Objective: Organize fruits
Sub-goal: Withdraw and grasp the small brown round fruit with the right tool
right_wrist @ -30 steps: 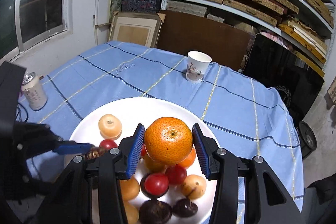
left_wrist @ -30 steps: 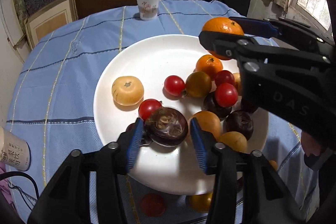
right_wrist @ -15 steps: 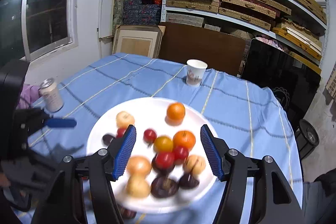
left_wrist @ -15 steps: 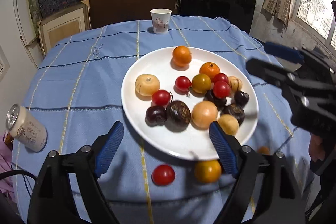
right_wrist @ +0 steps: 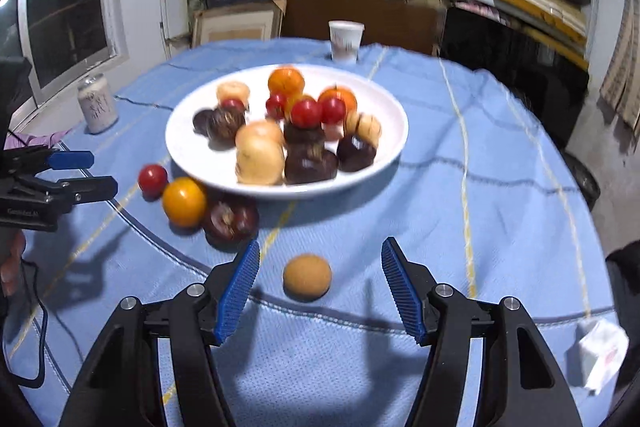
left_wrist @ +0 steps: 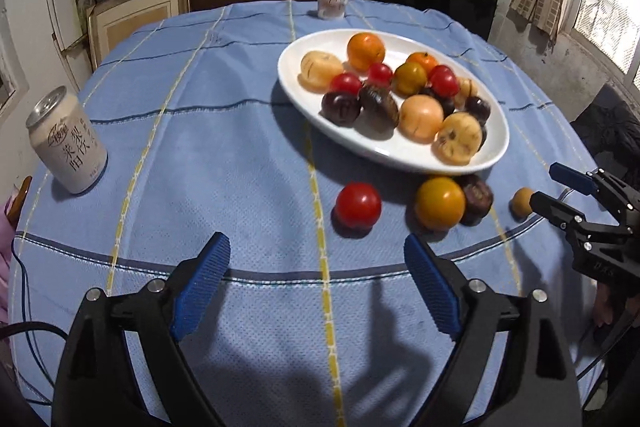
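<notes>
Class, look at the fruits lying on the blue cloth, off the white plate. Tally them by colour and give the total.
red fruit: 1
orange fruit: 1
dark purple fruit: 1
tan fruit: 1
Total: 4

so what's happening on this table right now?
A person with a gripper in each hand is sorting fruit onto a white plate. Most fruit is already on it. Four pieces sit on the cloth: a red tomato, an orange fruit, a dark fruit and a small tan fruit. The left gripper, empty, is opening before the tomato; the right gripper is open around the tan fruit, not touching.
</notes>
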